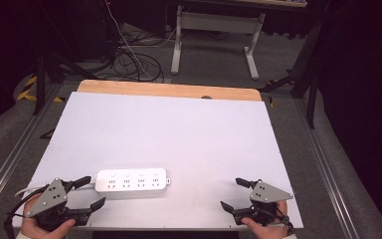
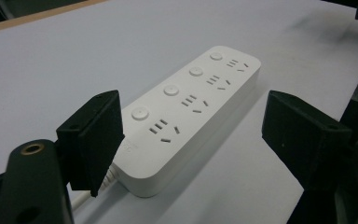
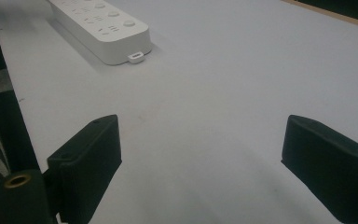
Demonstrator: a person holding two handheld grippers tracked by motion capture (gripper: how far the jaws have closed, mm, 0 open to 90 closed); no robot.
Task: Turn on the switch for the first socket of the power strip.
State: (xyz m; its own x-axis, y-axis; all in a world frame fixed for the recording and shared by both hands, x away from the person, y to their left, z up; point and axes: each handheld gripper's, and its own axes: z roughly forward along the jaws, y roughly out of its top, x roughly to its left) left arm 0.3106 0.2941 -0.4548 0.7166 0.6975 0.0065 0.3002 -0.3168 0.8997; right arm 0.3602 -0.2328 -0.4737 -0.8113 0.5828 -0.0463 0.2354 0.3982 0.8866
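Lying flat, one power strip (image 1: 132, 182), four sockets

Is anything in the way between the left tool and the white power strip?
No. The left tool stands open right at the cord end of the white plastic power strip, with nothing visible between them.

Power strip (image 1: 132, 182): white, oblong, rounded corners, lying flat on the white table top (image 1: 179, 134), face up, near the front edge toward the left side. Long axis runs left to right in the high view. Four socket groups in a row, each with a round button beside it. White cable leaves the left end. A small tab protrudes from the right end face (image 3: 136, 57). Nothing plugged in.
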